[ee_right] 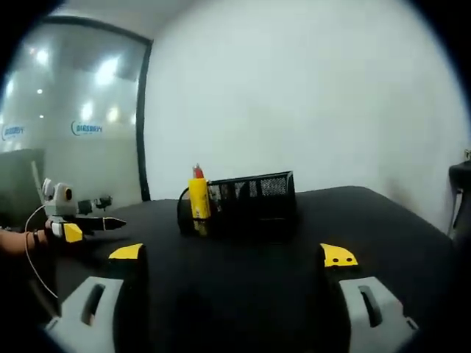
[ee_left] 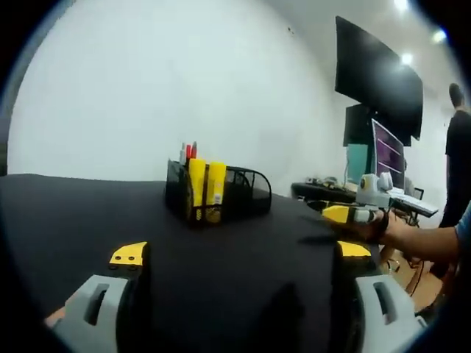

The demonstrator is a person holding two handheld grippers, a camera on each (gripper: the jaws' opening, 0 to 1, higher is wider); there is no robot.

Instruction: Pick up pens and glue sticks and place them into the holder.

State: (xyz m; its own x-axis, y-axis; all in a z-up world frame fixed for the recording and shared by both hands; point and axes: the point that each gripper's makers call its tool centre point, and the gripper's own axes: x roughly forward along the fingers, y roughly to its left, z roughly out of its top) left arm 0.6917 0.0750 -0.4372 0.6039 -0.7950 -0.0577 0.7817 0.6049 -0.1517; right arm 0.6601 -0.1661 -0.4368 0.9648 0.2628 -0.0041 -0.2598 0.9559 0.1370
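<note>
Both views look low across the table (ee_left: 73,213) at the holder (ee_left: 221,193) from opposite sides.

Holder (ee_left: 217,193) stands on the table (ee_left: 88,220), about mid-table, ahead of the left gripper (ee_left: 239,254) and the right gripper (ee_right: 232,256). Glue sticks (ee_left: 206,190) stand upright in the holder's near compartment in the left gripper view; pens (ee_left: 188,152) poke up behind them. In the right gripper view a glue stick (ee_right: 198,198) sits at the holder's (ee_right: 243,202) left end, a pen (ee_right: 197,171) just behind it. Wall (ee_left: 147,88) behind the table. Monitors (ee_left: 379,110) and a desk (ee_left: 331,193) lie off to the right, a person (ee_left: 458,147) standing beside them. Glass partition (ee_right: 70,110) at left in the right gripper view.
</note>
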